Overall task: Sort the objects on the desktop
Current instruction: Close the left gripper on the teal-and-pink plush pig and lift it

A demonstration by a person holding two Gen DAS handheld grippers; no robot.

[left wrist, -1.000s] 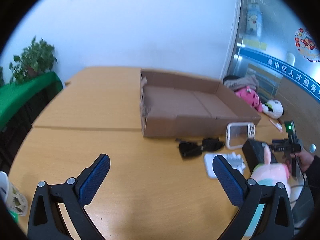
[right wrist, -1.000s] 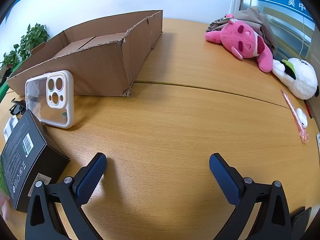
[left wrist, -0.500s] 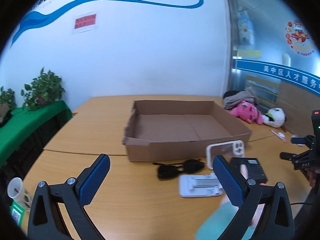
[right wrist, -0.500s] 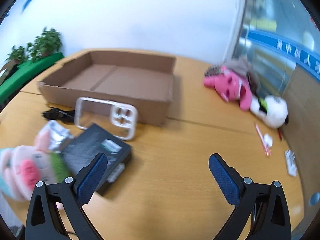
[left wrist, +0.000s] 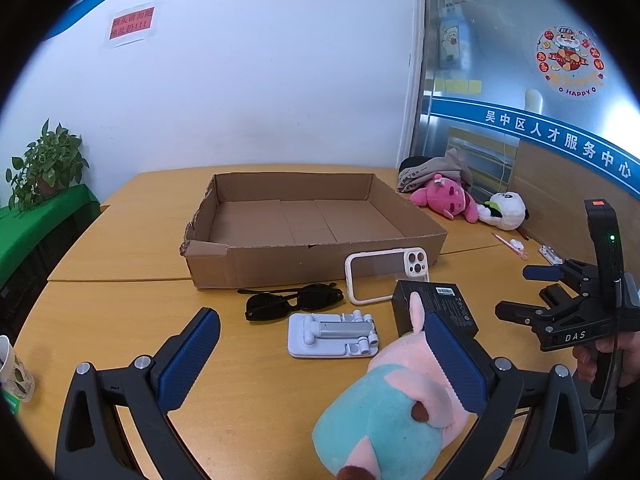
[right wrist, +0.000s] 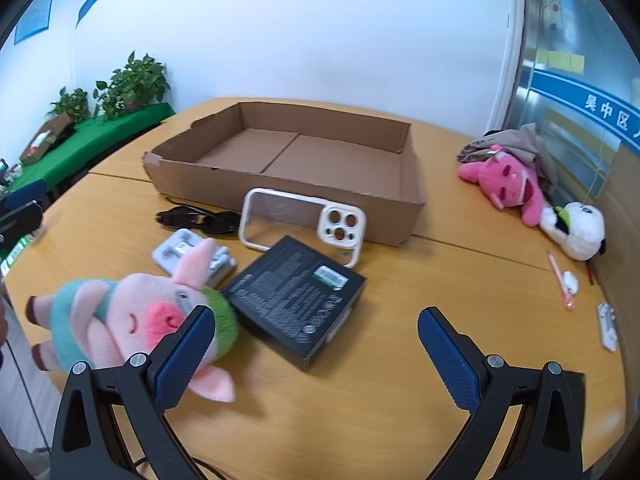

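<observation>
I am holding my left gripper [left wrist: 320,360] spread wide over the wooden table [left wrist: 120,320], gripping nothing. The plush pig [left wrist: 392,412] is lying on the table partly behind my left gripper's right finger, its ear poking up just beside the blue pad. The grey phone stand [left wrist: 332,334] is sitting ahead, between the two fingers, and the sunglasses [left wrist: 292,302] are lying just past it, near the front wall of the cardboard box [left wrist: 312,236].

I am keeping my right gripper [right wrist: 316,356] wide open too, with nothing between the fingers. In its view the plush pig [right wrist: 128,320] is lying beside and partly behind the left finger, head touching the black box [right wrist: 296,300], which is lying ahead of the gap. The white phone case [right wrist: 304,226] is leaning against the cardboard box [right wrist: 288,168], one corner over the black box.
</observation>
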